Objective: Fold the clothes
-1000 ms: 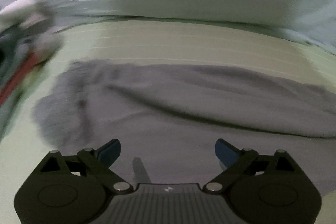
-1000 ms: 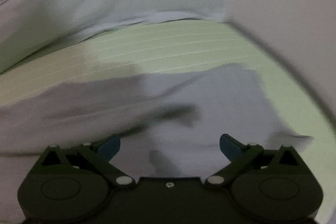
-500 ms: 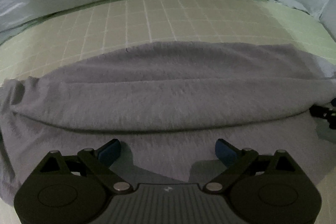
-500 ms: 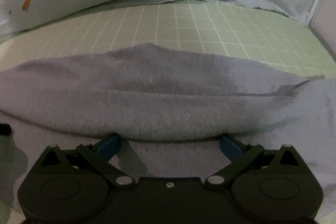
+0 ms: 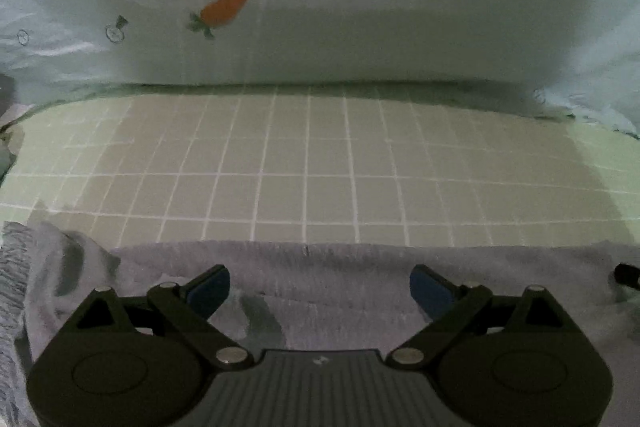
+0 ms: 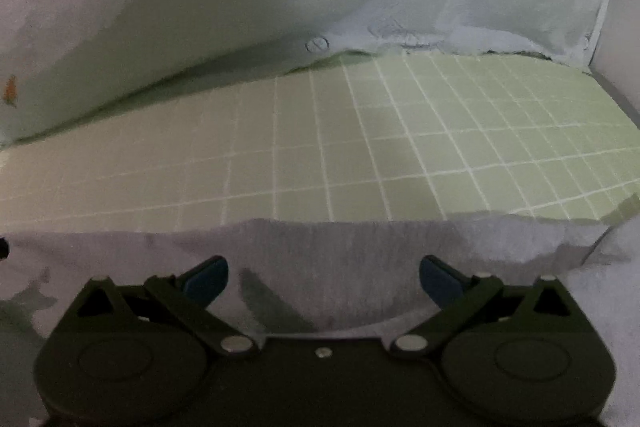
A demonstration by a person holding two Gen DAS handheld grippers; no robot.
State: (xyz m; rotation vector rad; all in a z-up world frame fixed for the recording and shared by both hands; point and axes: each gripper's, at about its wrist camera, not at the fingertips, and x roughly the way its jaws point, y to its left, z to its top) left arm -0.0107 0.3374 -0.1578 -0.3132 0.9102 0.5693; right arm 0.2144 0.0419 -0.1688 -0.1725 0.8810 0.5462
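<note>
The left gripper [image 5: 320, 287] stands with its blue-tipped fingers spread wide and nothing between them, poised low over the grey garment [image 5: 360, 275]; the right gripper [image 6: 323, 277] is likewise wide open and empty over the same cloth [image 6: 340, 259]; the garment lies on a green checked sheet [image 5: 312, 167], its far edge running nearly straight across both views, just ahead of the fingertips. A second edge, a layer of cloth lying over another, shows just in front of the left gripper, and the right wrist view shows a raised fold standing up from lighter cloth beneath; so at least one fold seems to be laid down, and both grippers appear free to take a fresh grip; how many folds are left I cannot judge, since most of the garment sits below and behind the cameras. At the left edge of the left wrist view the cloth bunches into a rumpled lump [image 5: 60, 267], perhaps a sleeve or corner, too cut off to name. Beyond the sheet rises pale bedding with a carrot print [image 5: 224, 9]; its upper part runs out of frame. A small dark thing [image 5: 628, 273] at the right edge of the left view is too cut off to identify.
</note>
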